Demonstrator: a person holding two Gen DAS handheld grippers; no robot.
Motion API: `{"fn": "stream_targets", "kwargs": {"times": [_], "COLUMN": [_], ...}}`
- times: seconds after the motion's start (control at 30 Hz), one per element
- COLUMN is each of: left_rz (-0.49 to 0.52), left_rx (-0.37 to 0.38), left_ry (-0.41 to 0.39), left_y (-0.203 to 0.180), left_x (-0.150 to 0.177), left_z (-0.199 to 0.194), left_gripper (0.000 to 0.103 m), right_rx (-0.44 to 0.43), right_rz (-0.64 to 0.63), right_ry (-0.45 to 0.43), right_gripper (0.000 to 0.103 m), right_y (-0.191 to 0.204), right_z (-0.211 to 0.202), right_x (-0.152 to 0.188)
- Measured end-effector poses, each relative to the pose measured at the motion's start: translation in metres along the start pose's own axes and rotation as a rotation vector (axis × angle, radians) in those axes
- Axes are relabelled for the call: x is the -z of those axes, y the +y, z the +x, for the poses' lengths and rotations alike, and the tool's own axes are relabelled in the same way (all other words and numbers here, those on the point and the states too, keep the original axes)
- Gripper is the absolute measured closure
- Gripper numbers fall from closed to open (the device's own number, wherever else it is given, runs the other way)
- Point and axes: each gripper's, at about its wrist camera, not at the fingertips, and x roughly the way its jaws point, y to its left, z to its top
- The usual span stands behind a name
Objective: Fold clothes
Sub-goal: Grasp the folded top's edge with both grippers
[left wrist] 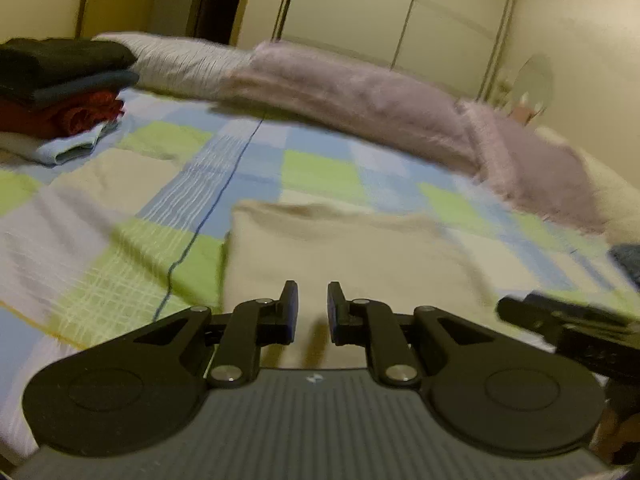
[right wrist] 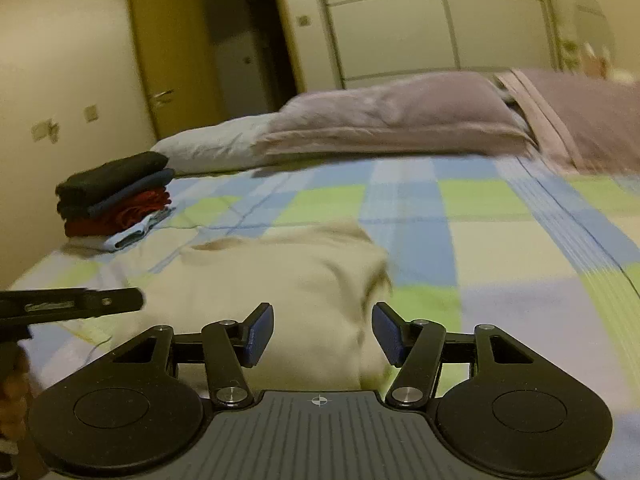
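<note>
Cream garment (left wrist: 344,256) blurred; left hand-held gripper (left wrist: 312,308) narrowly parted, empty; right hand-held gripper (right wrist: 323,334) spread.

Open checked bedspread (right wrist: 500,248) is left free to the right of the folded cream garment (right wrist: 288,280) and beyond it, as far as the row of pillows (right wrist: 392,120) by which the far side is closed off. The far left corner is taken up by a stack of folded clothes (right wrist: 116,196), with a clear strip of cover between it and the cream garment. Passage low on the left gripper's right is blocked by the right gripper (left wrist: 568,316), held close alongside.
</note>
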Motion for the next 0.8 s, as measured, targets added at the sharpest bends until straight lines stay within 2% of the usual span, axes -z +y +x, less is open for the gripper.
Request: {"fn": "stream_targets", "kwargs": {"times": [0.07,0.13,0.2,0.27,0.33,0.4,0.43,0.47,0.5,0.53,0.67,0.8], "left_rz": [-0.041,-0.093,-0.145,-0.203,-0.308,-0.427,-0.491,-0.549,-0.59,-0.616,-0.569,-0.555], "left_rx": [-0.011,0.023,0.058,0.095,0.152,0.208,0.233,0.263,0.303,0.338,0.379,0.356], "left_ry": [0.065,0.062,0.059,0.061,0.091,0.131,0.155,0.176,0.183,0.181,0.166,0.257], "left_y": [0.012,0.024,0.037,0.051,0.076,0.1,0.112,0.124,0.132,0.137,0.141,0.15], "left_x": [0.004,0.004,0.004,0.004,0.005,0.008,0.009,0.009,0.008,0.005,-0.021,-0.034], "left_z": [0.019,0.011,0.002,-0.006,-0.013,-0.013,-0.009,-0.005,-0.001,0.004,0.027,0.067], "left_gripper": [0.091,0.091,0.091,0.083,0.066,0.064,0.064,0.063,0.063,0.063,0.063,0.063], "right_rx": [-0.002,-0.027,-0.063,-0.104,-0.146,-0.192,-0.221,-0.243,-0.255,-0.266,-0.282,-0.292], "right_rz": [-0.042,-0.019,0.052,0.153,0.254,0.369,0.439,0.504,0.563,0.612,0.678,0.687], "right_ry": [0.056,0.101,0.11,0.123,0.131,0.146,0.158,0.168,0.176,0.183,0.188,0.217], "right_gripper": [0.049,0.049,0.049,0.049,0.049,0.048,0.045,0.033,0.027,0.027,0.027,0.027], "right_y": [0.002,-0.004,-0.019,-0.035,-0.052,-0.071,-0.082,-0.091,-0.099,-0.107,-0.118,-0.121], "right_z": [0.024,0.045,0.047,0.043,0.036,0.035,0.036,0.037,0.04,0.043,0.049,0.062], "right_x": [0.002,0.011,0.011,0.009,0.006,0.005,0.004,0.003,0.003,0.001,-0.007,-0.011]}}
